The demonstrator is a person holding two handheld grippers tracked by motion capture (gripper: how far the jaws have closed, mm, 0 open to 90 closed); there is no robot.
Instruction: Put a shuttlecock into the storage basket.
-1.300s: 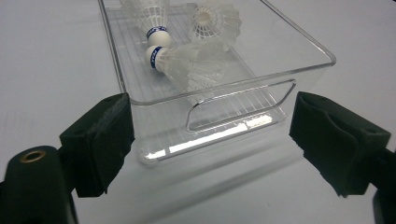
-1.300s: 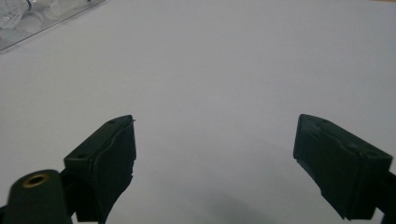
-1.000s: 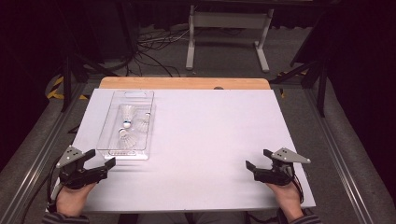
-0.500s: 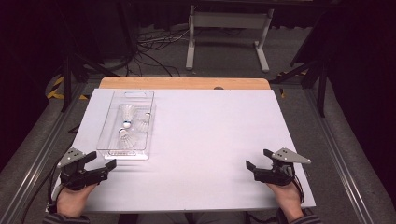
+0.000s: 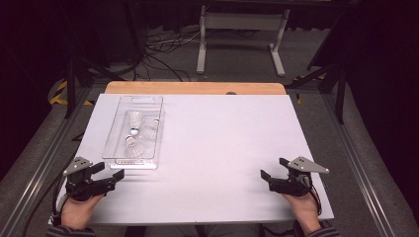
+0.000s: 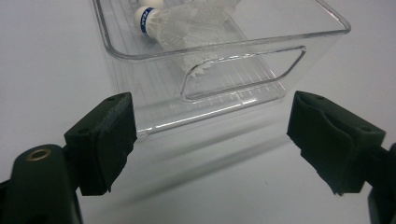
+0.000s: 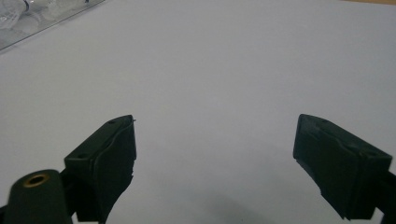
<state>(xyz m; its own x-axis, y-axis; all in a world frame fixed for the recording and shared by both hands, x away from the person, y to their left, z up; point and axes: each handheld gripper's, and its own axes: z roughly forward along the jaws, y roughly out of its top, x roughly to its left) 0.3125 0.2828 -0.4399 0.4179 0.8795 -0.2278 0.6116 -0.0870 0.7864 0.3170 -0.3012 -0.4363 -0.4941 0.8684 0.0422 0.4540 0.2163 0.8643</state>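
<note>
The table [image 5: 217, 148], covered in a pale sheet with a strip of bare wood along its far edge, takes up most of the high view. On its left half lies a clear plastic tray [image 5: 114, 143], long side running near to far, with several white shuttlecocks [image 5: 134, 119] inside.

The left gripper [image 5: 112, 177] sits at the near left corner, just short of the tray's near end, its jaws spread wide and holding nothing. The right gripper [image 5: 266, 178] rests at the near right, well apart from the tray, jaws likewise wide and empty. A hand [image 5: 78, 210] grips each from the near edge.

From above the shuttlecocks are small and blur together. The left gripper view brings the tray [image 6: 299, 56] close: a handle slot is cut in its near wall, the floor is ribbed, and one shuttlecock [image 6: 187, 21] lies on its side, its cork ringed with a blue band. The right gripper view looks across bare sheet, with a corner of the tray [image 7: 42, 18] at the far left.
</note>
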